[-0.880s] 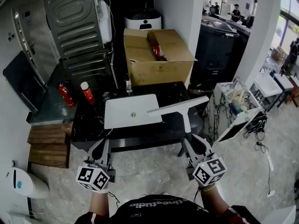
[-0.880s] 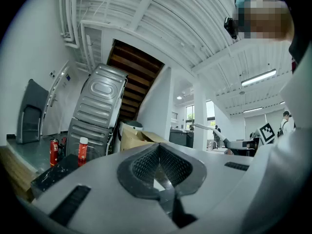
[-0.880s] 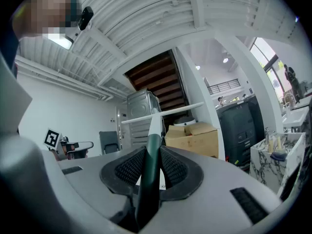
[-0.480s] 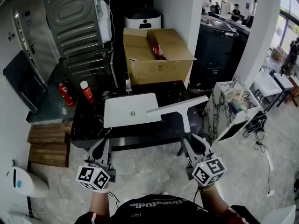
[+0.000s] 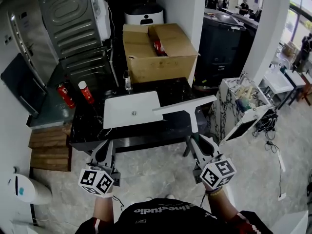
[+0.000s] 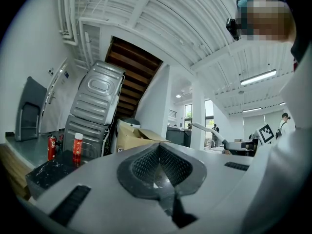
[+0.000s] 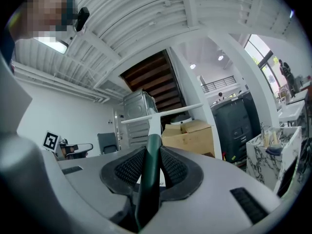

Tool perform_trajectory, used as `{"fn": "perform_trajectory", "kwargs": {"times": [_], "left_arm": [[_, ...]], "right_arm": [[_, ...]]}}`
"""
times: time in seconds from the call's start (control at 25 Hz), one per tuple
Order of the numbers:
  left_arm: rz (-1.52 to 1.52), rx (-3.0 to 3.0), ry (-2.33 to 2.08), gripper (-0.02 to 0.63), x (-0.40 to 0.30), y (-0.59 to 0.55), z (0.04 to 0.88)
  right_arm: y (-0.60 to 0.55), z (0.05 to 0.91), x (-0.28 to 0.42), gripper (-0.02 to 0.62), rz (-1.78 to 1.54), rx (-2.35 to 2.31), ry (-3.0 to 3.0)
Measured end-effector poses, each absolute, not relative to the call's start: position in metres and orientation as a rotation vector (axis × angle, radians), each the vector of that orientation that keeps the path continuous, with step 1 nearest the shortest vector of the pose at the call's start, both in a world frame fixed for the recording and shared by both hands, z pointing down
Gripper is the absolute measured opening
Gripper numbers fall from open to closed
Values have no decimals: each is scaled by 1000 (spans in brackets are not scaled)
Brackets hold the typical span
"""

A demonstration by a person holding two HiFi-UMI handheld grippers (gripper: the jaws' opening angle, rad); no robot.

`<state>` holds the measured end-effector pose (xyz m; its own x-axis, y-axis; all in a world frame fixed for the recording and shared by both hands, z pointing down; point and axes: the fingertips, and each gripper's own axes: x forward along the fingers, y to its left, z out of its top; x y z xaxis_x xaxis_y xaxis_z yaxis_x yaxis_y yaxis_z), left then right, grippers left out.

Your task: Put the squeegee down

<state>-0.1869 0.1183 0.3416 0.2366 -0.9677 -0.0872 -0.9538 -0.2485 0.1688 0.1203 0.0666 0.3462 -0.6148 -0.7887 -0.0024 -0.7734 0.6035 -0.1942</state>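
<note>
The squeegee (image 5: 187,108) has a long white blade, a white neck and a dark green handle (image 7: 148,179). My right gripper (image 5: 202,147) is shut on that handle and holds the tool level. Its blade hangs over the right part of the black table (image 5: 87,126), beside a white slab (image 5: 131,112). In the right gripper view the blade (image 7: 161,116) stands crosswise ahead of the jaws. My left gripper (image 5: 104,152) is in front of the table's left half, shut with nothing in it. From the left gripper view the squeegee (image 6: 204,128) shows far right.
A cardboard box (image 5: 156,57) stands open behind the table. A red can (image 5: 85,92), a red extinguisher (image 5: 65,95) and a small bottle (image 5: 127,82) are at the table's back and left. A marble-patterned cabinet (image 5: 239,106) stands close on the right, wooden steps (image 5: 48,147) on the left.
The head view has shifted a little, so the table sits slightly higher and further left. The right gripper still holds the squeegee over the table's right part. The left gripper has hardly moved.
</note>
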Motion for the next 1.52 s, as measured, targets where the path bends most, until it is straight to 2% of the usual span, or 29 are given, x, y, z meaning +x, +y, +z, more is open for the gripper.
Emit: {"fn": "perform_trajectory", "kwargs": {"times": [0.28,0.56,0.96,1.52], "left_arm": [[-228,2411,-1904,15,-155,117,342],[-197,2357,-1917,15,-152,96,356],[-235,2394,-1802,15,-180,-28,387],[-255,2533,-1649,15,-228,-205,365]], "right_arm": [[55,357,160,121,-296,-1357,2722],[22,372,167,121,-325,-1389,2718],[-71,382,130,121,-295,-1504,2722],[-217,362,45,121,-260,-1571,2670]]}}
